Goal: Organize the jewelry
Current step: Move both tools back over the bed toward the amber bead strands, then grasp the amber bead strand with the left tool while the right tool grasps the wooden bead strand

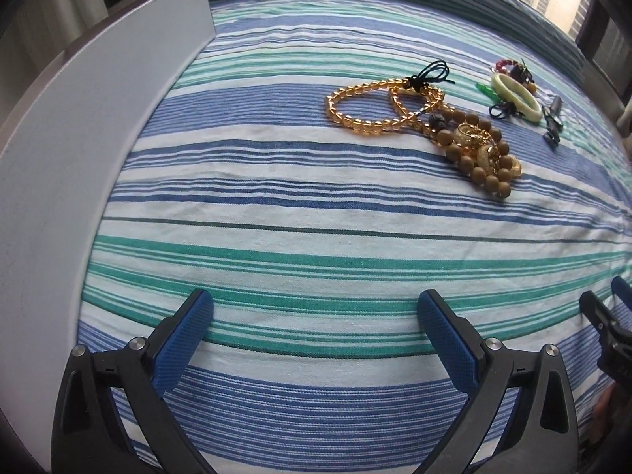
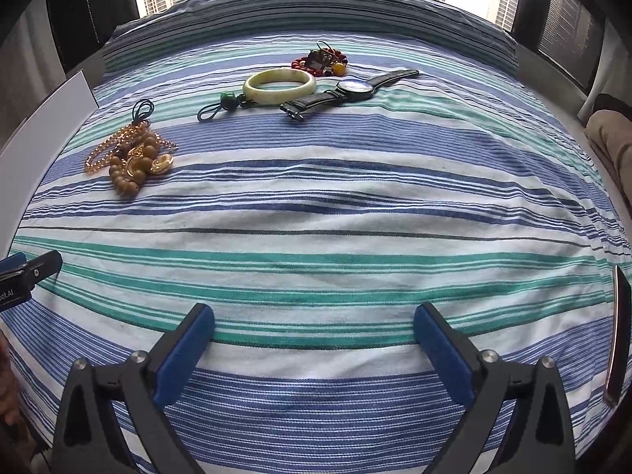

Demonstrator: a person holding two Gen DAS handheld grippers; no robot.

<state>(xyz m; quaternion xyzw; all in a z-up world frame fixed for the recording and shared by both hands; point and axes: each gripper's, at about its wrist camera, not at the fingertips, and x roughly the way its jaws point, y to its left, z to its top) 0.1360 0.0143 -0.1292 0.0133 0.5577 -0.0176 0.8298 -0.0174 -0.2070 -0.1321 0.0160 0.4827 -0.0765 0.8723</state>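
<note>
Jewelry lies on a striped cloth. An amber bead strand tangles with a brown wooden bead bracelet and gold rings. A pale jade bangle lies beyond, beside a green charm on a dark cord, a black watch and a red bead bracelet. My left gripper and right gripper are open and empty, low over the near cloth, well short of the jewelry.
A flat white board lies on the left of the cloth. A dark phone-like slab sits at the right edge. The striped cloth covers the surface; windows stand behind.
</note>
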